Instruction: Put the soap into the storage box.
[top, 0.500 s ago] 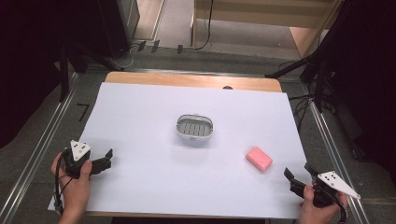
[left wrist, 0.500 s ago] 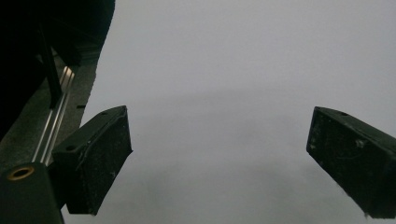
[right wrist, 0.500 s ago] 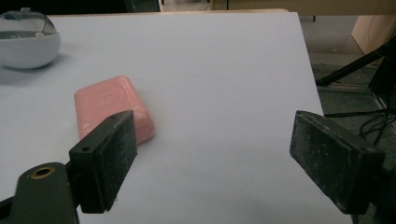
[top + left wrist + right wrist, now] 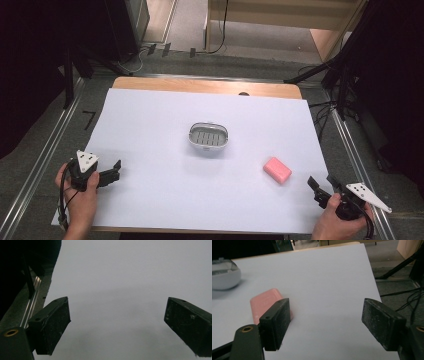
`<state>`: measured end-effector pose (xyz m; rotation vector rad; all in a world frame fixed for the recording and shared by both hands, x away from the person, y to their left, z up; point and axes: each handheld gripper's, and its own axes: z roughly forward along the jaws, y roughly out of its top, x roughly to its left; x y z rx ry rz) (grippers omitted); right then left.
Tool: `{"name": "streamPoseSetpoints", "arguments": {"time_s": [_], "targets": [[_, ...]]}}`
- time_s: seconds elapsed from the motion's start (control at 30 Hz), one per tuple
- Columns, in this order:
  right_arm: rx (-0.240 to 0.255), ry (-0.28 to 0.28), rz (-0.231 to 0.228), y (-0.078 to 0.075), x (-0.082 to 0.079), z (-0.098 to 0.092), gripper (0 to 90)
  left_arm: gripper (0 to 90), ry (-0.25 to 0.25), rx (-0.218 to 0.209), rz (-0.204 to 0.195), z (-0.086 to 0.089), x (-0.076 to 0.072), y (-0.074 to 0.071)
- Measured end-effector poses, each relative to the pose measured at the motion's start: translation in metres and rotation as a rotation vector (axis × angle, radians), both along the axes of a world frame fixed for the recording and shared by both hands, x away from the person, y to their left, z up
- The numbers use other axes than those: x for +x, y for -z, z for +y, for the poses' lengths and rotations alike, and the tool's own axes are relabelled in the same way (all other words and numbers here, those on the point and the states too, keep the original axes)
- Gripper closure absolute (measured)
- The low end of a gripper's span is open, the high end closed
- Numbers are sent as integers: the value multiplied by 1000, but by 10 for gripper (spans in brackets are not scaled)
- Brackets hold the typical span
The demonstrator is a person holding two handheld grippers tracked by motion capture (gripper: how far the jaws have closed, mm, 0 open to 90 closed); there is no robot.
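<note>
The right gripper [image 4: 321, 189] rests at the near right corner of the tabletop [image 4: 150, 135], jaws spread apart with nothing between them. The left gripper [image 4: 114, 172] sits at the near left edge, likewise released and empty.

The tabletop is covered by a white sheet, with a strip of bare wood showing along the far edge. Grey floor surrounds it, metal rails [image 4: 45, 165] run along both sides, and cables [image 4: 320, 112] trail over the floor at the right. Dark stands occupy the far corners.

A soap dish [image 4: 209, 136], oval with a slotted base, stands near the centre of the sheet, well apart from both grippers. Nothing lies between it and the soap.

The pink soap bar [image 4: 277, 170] lies flat on the sheet, near the right gripper, ahead of its jaws and offset to the left. In the right gripper view the soap bar [image 4: 265, 303] sits partly behind the left jaw, outside the gap.
</note>
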<state>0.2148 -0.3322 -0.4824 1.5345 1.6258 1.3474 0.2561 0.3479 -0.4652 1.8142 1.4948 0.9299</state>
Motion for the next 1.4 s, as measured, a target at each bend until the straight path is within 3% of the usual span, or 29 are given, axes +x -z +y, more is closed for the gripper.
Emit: {"name": "streamPoseSetpoints", "arguments": {"time_s": [0.03,0.17,0.23,0.3,0.53,0.77,0.9,1.13,1.4], "targets": [[0,0,0,0,0,0,196,71,1,7,1,0,0,0],[-77,-44,26,-9,6,6,188,71,2,10,4,-1,0,0],[-127,-115,84,-12,14,12,191,71,2,9,4,-1,0,0],[-138,-138,100,-13,16,13,192,71,2,9,1,-1,0,0],[-266,-287,258,-18,35,28,191,71,7,-10,4,1,0,0],[-303,-373,340,-26,49,36,216,71,6,-8,4,1,0,0],[-358,-416,394,-30,59,46,216,71,5,-3,3,0,0,0],[-413,-465,435,-34,70,57,222,71,6,-10,3,1,0,0],[-428,-497,457,-41,74,65,228,71,1,-15,1,1,0,0]]}}
